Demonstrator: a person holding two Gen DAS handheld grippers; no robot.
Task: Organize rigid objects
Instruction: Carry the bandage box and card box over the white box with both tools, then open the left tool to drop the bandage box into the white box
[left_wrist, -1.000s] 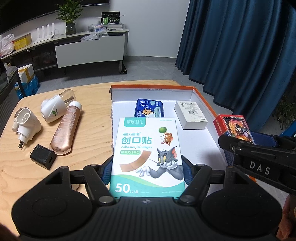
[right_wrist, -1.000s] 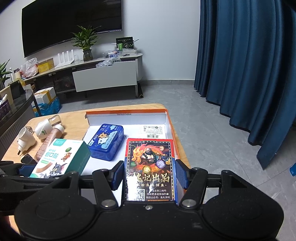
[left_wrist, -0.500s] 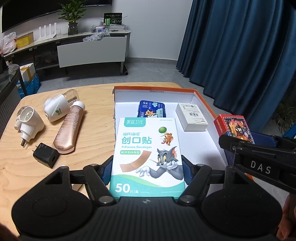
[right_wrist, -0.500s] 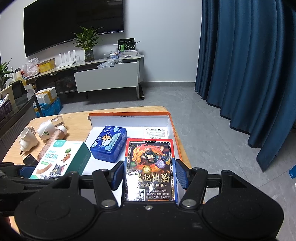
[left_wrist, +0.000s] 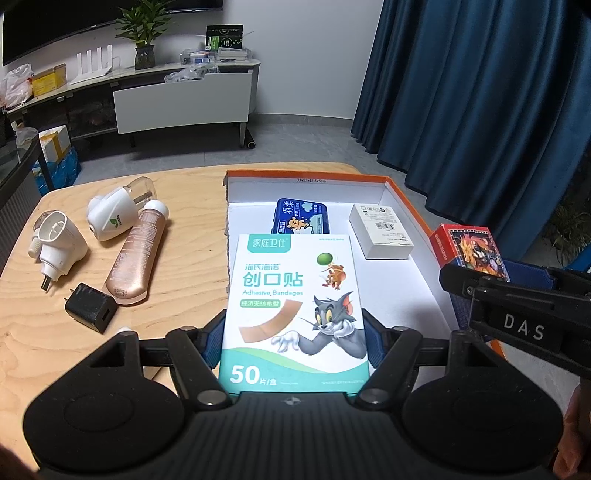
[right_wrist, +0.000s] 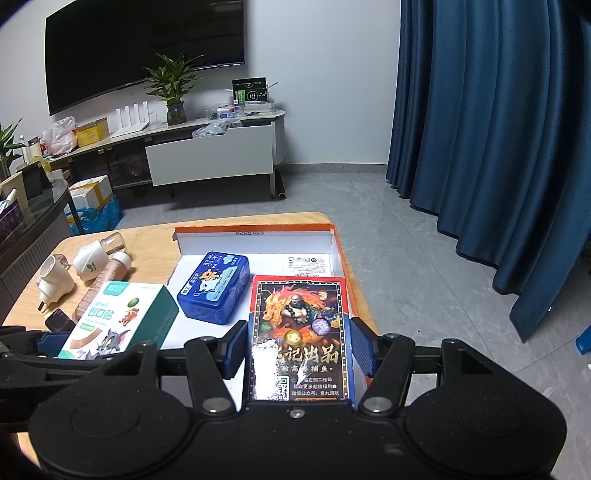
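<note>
While both hands hung above the orange-rimmed tray (left_wrist: 404, 192), the left tongs (left_wrist: 293, 341) were clamped on the bandage box (left_wrist: 291, 306), blue pads pressed flat against its two long sides, and the box sat over the near-left part of the tray floor. And the right tongs (right_wrist: 299, 349) had the same sort of grip on the red card box (right_wrist: 299, 332), held face-up at the tray's right wall, near end. Inside the tray, toward its far wall, the blue tin (left_wrist: 301, 221) lay left of centre and the white carton (left_wrist: 380, 230) lay near the right wall, the two apart from each other. Out on the tabletop (left_wrist: 173, 295), all to the left of the tray, the copper tube (left_wrist: 135, 254) lay lengthwise with its white cap pointing away. A white plug-in device with a clear cap (left_wrist: 116, 214) touched the tube's cap end, and another white plug-in device (left_wrist: 55, 243) sat farther left of the tray. The black charger (left_wrist: 90, 306) rested just beside the tube's crimped near end.
</note>
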